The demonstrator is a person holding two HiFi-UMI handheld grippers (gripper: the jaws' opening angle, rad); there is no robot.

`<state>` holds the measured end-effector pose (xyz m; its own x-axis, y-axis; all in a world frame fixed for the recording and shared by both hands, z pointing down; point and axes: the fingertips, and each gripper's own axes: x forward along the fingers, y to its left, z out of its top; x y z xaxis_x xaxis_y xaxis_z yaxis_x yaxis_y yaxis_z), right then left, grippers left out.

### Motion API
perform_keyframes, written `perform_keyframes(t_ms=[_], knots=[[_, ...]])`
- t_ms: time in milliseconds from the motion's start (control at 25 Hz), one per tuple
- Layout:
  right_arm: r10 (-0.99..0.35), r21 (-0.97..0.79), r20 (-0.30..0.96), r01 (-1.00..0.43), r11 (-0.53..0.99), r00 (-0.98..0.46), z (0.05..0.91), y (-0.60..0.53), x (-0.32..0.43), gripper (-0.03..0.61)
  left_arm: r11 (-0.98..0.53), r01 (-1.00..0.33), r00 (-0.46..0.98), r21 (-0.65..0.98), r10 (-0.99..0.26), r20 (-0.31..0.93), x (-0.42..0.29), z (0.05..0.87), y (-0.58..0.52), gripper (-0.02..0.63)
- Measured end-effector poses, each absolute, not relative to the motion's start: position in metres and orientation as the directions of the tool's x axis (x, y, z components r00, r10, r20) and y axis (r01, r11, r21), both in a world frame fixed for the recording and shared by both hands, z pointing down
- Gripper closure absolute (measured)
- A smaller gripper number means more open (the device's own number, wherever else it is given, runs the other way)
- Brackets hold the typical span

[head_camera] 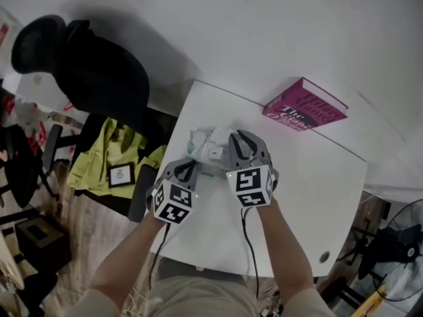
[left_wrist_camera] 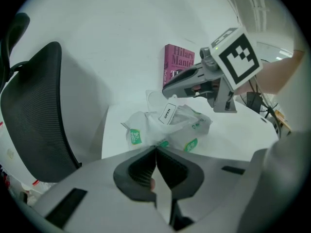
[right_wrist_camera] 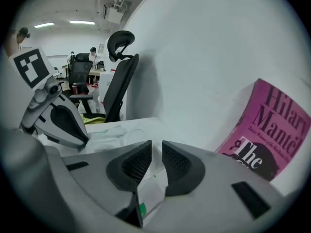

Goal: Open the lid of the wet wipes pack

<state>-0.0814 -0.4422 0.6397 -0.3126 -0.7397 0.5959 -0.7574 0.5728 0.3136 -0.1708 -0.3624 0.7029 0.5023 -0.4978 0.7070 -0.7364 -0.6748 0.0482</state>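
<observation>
A crumpled white wet wipes pack [head_camera: 206,145] with green marks lies on the white table [head_camera: 310,197] near its far left edge. My left gripper [head_camera: 192,166] is shut on the pack's near edge; in the left gripper view [left_wrist_camera: 156,149] the jaws meet over the wrapper [left_wrist_camera: 180,130]. The lid flap [left_wrist_camera: 168,113], printed "OPEN", stands lifted off the pack just under my right gripper [left_wrist_camera: 166,92]. In the right gripper view [right_wrist_camera: 156,147] the jaws show a narrow gap, and a thin translucent flap [right_wrist_camera: 148,188] lies loosely between them.
A magenta book [head_camera: 304,105] lies at the table's far edge by the white wall. A black office chair [head_camera: 92,71] stands to the left, with a yellow-green garment [head_camera: 115,150] on another seat. A fan [head_camera: 403,249] sits at the lower right.
</observation>
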Motion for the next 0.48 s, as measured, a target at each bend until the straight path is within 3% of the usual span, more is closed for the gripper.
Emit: perform_keyframes(t_ms=[160,480], knots=[[-0.725,0.387,0.631,-0.698,0.603,-0.276,0.652,-0.443,-0.077,0.46,-0.682,-0.726,0.527,0.087,-0.47,0.708,-0.171,0.702,-0.362,0.588],[-0.667,0.227,0.688,-0.789,0.571,-0.285,0.68,-0.446,-0.064,0.463,-0.679,-0.729,0.533,0.086,-0.484,0.694,-0.171,0.701,-0.363,0.588]])
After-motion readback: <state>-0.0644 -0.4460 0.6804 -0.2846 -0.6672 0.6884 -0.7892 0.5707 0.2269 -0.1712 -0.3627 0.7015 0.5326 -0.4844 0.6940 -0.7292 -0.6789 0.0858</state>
